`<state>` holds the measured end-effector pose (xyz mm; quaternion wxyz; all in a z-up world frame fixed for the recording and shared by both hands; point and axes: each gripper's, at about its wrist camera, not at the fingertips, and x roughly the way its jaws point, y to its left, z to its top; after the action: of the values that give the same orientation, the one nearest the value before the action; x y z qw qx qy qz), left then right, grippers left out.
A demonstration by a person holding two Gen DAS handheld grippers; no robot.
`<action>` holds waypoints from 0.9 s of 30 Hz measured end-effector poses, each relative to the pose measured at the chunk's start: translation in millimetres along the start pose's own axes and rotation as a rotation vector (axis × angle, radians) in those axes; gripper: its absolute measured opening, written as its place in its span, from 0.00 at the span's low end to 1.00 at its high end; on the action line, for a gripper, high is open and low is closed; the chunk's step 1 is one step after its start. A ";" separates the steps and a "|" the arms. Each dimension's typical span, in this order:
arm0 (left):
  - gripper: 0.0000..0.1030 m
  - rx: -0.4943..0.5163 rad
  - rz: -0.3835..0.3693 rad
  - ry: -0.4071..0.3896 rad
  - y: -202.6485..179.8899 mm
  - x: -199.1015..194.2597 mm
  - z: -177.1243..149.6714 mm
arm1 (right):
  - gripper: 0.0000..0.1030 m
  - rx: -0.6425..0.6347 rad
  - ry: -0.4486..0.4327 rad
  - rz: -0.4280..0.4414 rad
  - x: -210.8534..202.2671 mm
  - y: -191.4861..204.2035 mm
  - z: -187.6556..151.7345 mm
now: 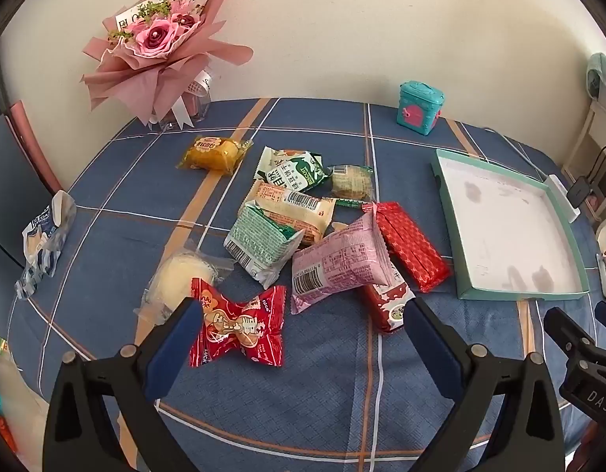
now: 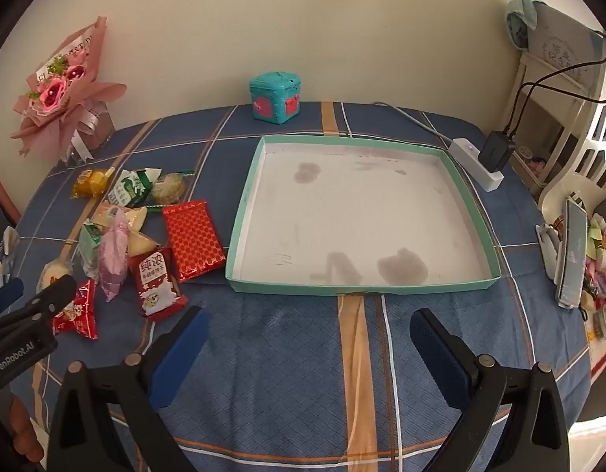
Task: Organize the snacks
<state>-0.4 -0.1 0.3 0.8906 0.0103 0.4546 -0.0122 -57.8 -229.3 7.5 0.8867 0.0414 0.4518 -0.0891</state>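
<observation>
pink bouquet (image 1: 153,35), teal tin (image 1: 419,107) (against wall)

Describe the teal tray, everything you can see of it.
The teal tray is a shallow square box, seemingly cardboard, with low teal walls and a white floor. The floor holds no snacks and shows a few dull grey-brown stains and faint scuffs. It lies flat on the blue plaid tablecloth, to the right of the snack pile, apart from the red patterned packet nearest it. A white power strip sits just past its far right corner. Nothing touches it but the cloth.

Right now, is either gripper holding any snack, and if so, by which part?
Nothing is held. The left gripper hangs open over the red candy packet, and the right gripper is open over bare tablecloth.
</observation>
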 end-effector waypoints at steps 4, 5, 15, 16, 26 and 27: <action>0.98 0.009 -0.009 -0.008 6.7 -1.7 -4.1 | 1.00 0.005 0.000 -0.002 -0.3 -0.6 0.3; 0.98 0.013 -0.009 -0.009 7.4 -2.2 -4.5 | 1.00 0.006 0.001 -0.002 -0.4 -0.4 0.4; 0.98 0.011 0.008 0.006 0.1 -0.8 -1.9 | 1.00 0.004 0.000 0.010 -0.7 1.1 1.0; 0.98 0.011 0.008 0.006 -0.4 -0.9 -2.0 | 1.00 0.004 0.001 0.011 -0.5 1.4 1.1; 0.98 0.006 0.004 0.016 -1.1 -0.5 -0.6 | 1.00 0.005 -0.002 0.013 -0.9 1.4 0.8; 0.98 0.004 0.004 0.017 -0.8 -0.5 -0.5 | 1.00 0.004 -0.002 0.013 -1.0 1.4 0.7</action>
<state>-1.1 -0.9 0.4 0.8868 0.0131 0.4619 -0.0115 -57.6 -227.9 8.7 0.8877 0.0461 0.4503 -0.0841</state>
